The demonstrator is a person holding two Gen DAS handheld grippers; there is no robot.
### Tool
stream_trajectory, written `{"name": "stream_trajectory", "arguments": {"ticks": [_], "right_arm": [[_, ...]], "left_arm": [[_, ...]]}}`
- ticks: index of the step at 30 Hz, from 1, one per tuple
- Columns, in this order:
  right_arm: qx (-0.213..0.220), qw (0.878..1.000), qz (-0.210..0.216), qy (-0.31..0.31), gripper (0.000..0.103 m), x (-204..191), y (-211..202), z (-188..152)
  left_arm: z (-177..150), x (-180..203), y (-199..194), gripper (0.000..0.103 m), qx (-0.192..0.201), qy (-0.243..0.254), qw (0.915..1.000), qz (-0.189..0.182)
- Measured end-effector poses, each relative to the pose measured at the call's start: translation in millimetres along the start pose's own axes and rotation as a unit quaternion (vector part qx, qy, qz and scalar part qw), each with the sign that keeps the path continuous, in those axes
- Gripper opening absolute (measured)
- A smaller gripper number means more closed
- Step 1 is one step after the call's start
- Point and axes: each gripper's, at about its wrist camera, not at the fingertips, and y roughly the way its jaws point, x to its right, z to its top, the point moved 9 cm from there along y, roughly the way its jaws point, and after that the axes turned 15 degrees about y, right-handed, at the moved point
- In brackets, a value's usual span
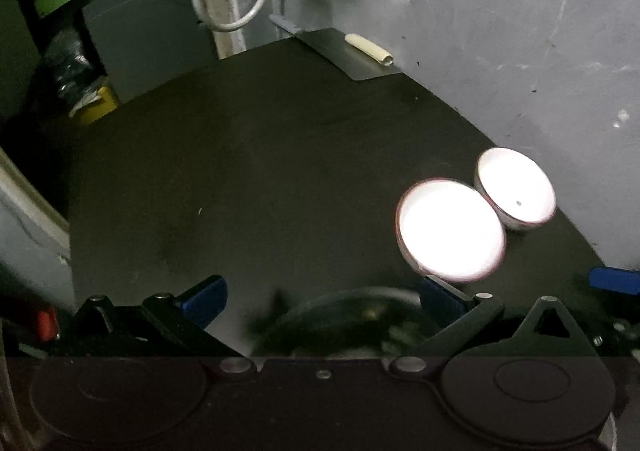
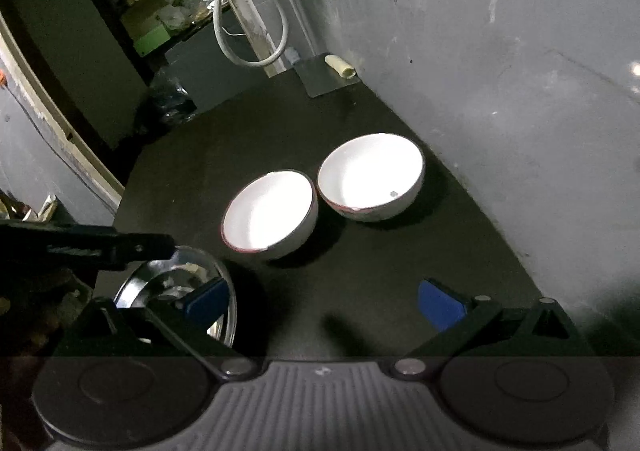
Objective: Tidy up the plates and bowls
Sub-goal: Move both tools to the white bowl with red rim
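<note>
Two white bowls with red rims stand side by side on the dark table: the nearer bowl (image 2: 270, 211) (image 1: 450, 229) and the farther bowl (image 2: 372, 175) (image 1: 516, 189) by the grey wall. A shiny glass plate (image 2: 180, 291) lies at the near left; in the left wrist view it is a blurred dark disc (image 1: 352, 311) low between my fingers. My left gripper (image 1: 322, 297) is open, hovering over that plate. My right gripper (image 2: 324, 301) is open and empty, in front of the bowls. The left gripper's arm (image 2: 88, 245) reaches over the plate.
The dark table (image 2: 360, 283) runs along a grey wall (image 2: 500, 91) on the right. A metal sheet (image 2: 320, 77) with a pale roll (image 2: 339, 66) lies at the far corner. A white cable (image 2: 248, 51) hangs behind. Cluttered shelves (image 2: 160, 19) stand at the far left.
</note>
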Motion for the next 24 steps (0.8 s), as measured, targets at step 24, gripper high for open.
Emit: {"name": "stream_trajectory", "arguments": {"ticks": [24], "right_arm": [[-0.031, 0.999, 0.013, 0.034, 0.071, -7, 52, 22]], "left_arm": [[34, 26, 66, 0.074, -0.038, 0.042, 0.9966, -0.060]]}}
